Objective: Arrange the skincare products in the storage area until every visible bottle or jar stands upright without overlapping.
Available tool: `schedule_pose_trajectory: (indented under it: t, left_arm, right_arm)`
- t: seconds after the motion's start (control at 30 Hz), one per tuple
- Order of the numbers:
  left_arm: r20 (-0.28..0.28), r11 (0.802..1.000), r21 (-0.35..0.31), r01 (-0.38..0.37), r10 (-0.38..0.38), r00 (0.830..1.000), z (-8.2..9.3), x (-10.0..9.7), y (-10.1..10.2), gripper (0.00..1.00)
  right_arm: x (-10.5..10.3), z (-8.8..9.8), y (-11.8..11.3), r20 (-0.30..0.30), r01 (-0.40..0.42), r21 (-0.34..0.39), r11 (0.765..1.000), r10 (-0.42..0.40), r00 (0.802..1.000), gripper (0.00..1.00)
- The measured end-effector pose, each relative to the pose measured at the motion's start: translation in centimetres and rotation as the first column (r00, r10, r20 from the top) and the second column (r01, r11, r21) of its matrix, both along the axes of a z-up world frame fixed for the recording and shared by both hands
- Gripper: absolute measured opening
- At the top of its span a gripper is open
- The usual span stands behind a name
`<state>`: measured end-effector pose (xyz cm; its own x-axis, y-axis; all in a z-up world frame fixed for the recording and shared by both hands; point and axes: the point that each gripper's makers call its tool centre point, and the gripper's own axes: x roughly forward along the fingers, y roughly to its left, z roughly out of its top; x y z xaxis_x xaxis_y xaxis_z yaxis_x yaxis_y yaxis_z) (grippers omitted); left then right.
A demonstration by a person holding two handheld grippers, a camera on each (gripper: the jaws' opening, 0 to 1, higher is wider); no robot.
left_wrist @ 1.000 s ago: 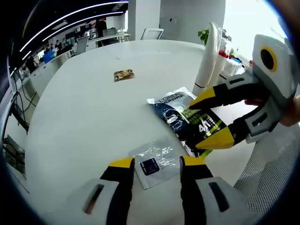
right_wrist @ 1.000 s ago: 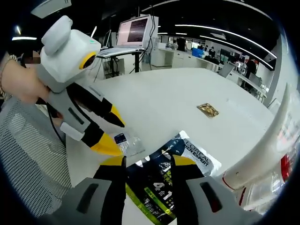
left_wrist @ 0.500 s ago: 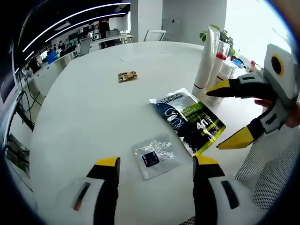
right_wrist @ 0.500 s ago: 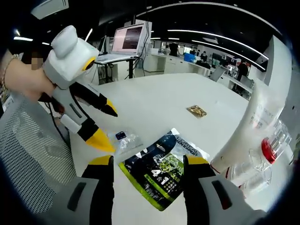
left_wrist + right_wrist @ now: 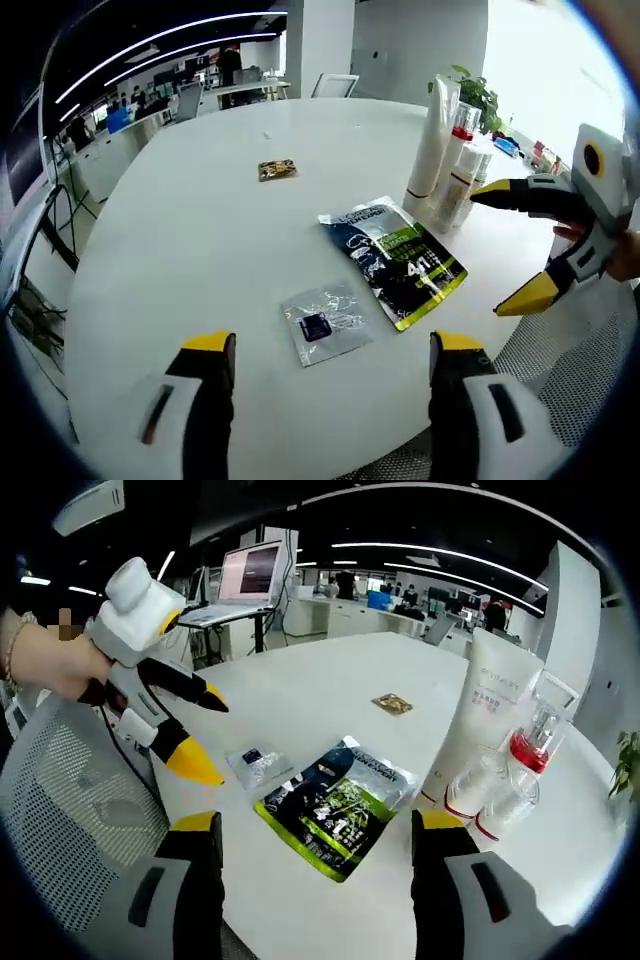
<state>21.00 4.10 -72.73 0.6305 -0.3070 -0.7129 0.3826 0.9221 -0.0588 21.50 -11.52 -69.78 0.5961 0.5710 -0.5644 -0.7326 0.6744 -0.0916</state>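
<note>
On the round white table (image 5: 200, 230) a tall white tube (image 5: 430, 150) stands upright beside two smaller bottles (image 5: 460, 175). In the right gripper view the tube (image 5: 490, 715) rises next to a clear bottle with a red collar (image 5: 522, 770). A dark L'Oreal sachet (image 5: 395, 260) (image 5: 335, 810) and a small clear sachet (image 5: 320, 325) (image 5: 258, 765) lie flat. My left gripper (image 5: 332, 345) (image 5: 212, 740) is open, held back from the clear sachet. My right gripper (image 5: 318, 822) (image 5: 494, 250) is open, apart from the dark sachet and tube.
A small gold packet (image 5: 277, 170) (image 5: 392, 703) lies further out on the table. A mesh chair (image 5: 60, 810) (image 5: 560, 380) stands at the near table edge. A plant (image 5: 470, 95) sits behind the bottles, and a laptop (image 5: 250, 570) on a stand across the room.
Both grippers have drawn back from the sachets toward the table edge and spread their jaws wider. The sachets and bottles stay where they were.
</note>
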Motion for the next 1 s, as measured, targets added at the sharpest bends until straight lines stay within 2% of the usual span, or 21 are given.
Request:
schedule_pose_trajectory:
  t: [0.1,0.2,0.5,0.77,1.0]
  left_arm:
    - [0.013,1.0,-0.002,-0.004,0.004,1.0,0.3,-0.3,0.2,0.82]
    - [0.022,1.0,-0.008,-0.004,0.004,1.0,0.7,-0.7,0.3,0.82]
    - [0.04,1.0,-0.016,-0.003,0.003,0.999,1.8,-1.5,0.5,0.87]
    - [0.07,0.999,-0.032,-0.01,0.012,0.998,3.2,-1.4,1.1,0.91]
    - [0.093,0.999,-0.046,-0.02,0.024,0.995,4.3,-1.4,1.8,0.96]
  right_arm:
    - [0.1,0.5,-1.0,0.013,0.04,-0.003,0.999,-0.04,0.999,0.9]
    - [0.2,0.7,-2.3,-0.004,0.098,0.007,0.995,-0.098,0.995,0.99]
    - [0.2,1.6,-4.8,-0.017,0.17,0.042,0.985,-0.169,0.985,0.99]
    - [-0.1,2.6,-6.9,-0.015,0.22,0.063,0.973,-0.22,0.975,0.99]
    - [0.3,2.8,-9.3,-0.01,0.264,0.074,0.962,-0.264,0.965,0.99]
